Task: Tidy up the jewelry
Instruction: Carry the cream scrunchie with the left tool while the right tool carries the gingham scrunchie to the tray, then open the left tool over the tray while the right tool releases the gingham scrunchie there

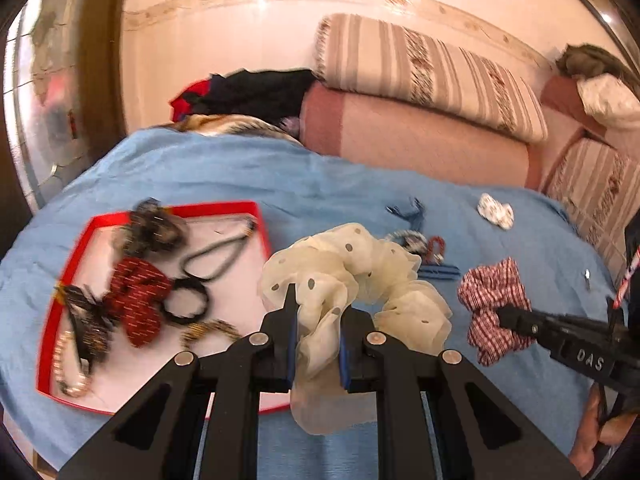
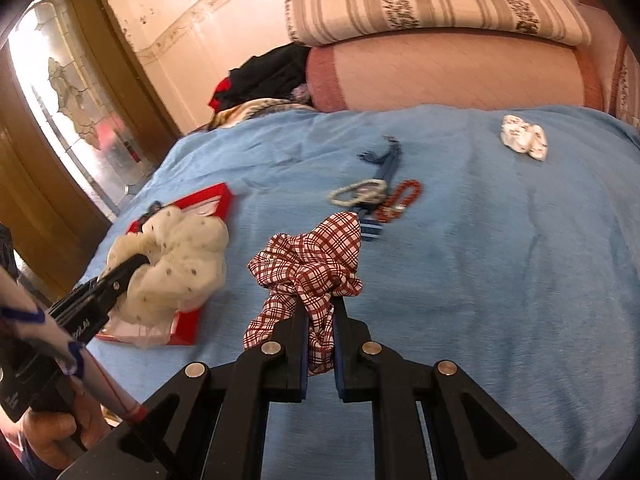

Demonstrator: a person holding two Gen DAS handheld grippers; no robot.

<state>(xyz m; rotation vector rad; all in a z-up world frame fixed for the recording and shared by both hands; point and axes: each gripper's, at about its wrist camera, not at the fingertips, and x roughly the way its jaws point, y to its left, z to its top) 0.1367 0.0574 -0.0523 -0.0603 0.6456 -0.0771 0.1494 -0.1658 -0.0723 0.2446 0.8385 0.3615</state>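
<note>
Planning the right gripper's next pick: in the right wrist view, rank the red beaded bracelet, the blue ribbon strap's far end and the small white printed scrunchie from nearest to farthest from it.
1. Red beaded bracelet, just ahead, slightly right.
2. Blue ribbon strap's far end, beyond it, centre.
3. Small white printed scrunchie, far right, near the cushions.

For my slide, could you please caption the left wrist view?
Left gripper pinching a cream polka-dot chiffon scrunchie beside the red-rimmed tray.

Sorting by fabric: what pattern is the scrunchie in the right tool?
Red-and-white plaid scrunchie, clearest in the right wrist view.
</note>
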